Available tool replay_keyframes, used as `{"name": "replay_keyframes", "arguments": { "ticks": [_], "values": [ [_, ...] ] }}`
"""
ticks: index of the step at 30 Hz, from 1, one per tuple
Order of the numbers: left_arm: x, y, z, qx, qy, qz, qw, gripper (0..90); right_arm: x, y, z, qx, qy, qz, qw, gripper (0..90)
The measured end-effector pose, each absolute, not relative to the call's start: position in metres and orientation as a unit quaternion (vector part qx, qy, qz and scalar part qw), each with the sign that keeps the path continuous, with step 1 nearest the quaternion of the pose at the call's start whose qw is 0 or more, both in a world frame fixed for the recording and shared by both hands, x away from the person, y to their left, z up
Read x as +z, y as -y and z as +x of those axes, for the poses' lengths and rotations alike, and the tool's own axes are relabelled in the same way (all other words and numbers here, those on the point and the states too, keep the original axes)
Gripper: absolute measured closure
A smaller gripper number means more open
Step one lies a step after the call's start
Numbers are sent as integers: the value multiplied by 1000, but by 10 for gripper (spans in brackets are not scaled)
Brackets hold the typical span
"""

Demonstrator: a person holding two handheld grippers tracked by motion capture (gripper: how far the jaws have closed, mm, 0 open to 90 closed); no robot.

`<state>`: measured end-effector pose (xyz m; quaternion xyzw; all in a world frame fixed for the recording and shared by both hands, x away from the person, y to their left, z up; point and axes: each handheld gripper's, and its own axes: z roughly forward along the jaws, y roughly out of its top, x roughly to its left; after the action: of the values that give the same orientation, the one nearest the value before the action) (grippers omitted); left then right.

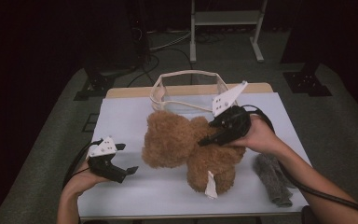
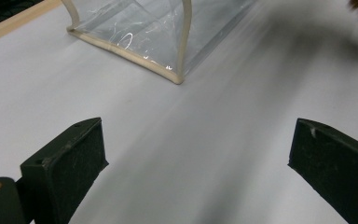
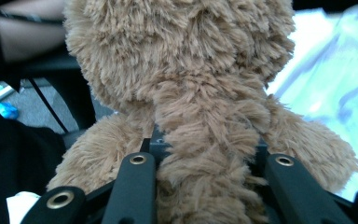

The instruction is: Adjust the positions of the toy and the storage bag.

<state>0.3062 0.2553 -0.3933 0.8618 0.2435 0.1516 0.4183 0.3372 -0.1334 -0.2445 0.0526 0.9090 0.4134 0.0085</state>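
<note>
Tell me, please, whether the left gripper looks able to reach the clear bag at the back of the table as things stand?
Probably yes: the left gripper is open and empty, and bare table lies between its jaws and the clear bag; the teddy bear sits off to one side.

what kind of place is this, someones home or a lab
Most likely a lab or recording studio, not a home: a white-covered table stands in a dark room, cables trail over the grey floor, and a metal stand sits behind.

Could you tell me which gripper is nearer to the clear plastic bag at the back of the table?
The right gripper, clamped on the teddy bear, sits just in front of the clear bag. The left gripper hovers open near the table's front left, farther off.
</note>
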Motion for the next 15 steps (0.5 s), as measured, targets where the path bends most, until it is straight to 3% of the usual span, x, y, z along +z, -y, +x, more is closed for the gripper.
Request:
{"name": "replay_keyframes", "arguments": {
  "ticks": [7, 8, 15],
  "values": [
    [-394, -255, 307, 152, -243, 862, 419, 31, -180, 123, 338, 423, -905, 37, 22, 661],
    [-395, -255, 307, 151, -243, 862, 419, 31, -156, 118, 340, 422, -905, 38, 31, 661],
    [-395, -257, 307, 149, -245, 862, 419, 31, -99, 97, 352, 407, -910, 35, 67, 660]
  ]
}}
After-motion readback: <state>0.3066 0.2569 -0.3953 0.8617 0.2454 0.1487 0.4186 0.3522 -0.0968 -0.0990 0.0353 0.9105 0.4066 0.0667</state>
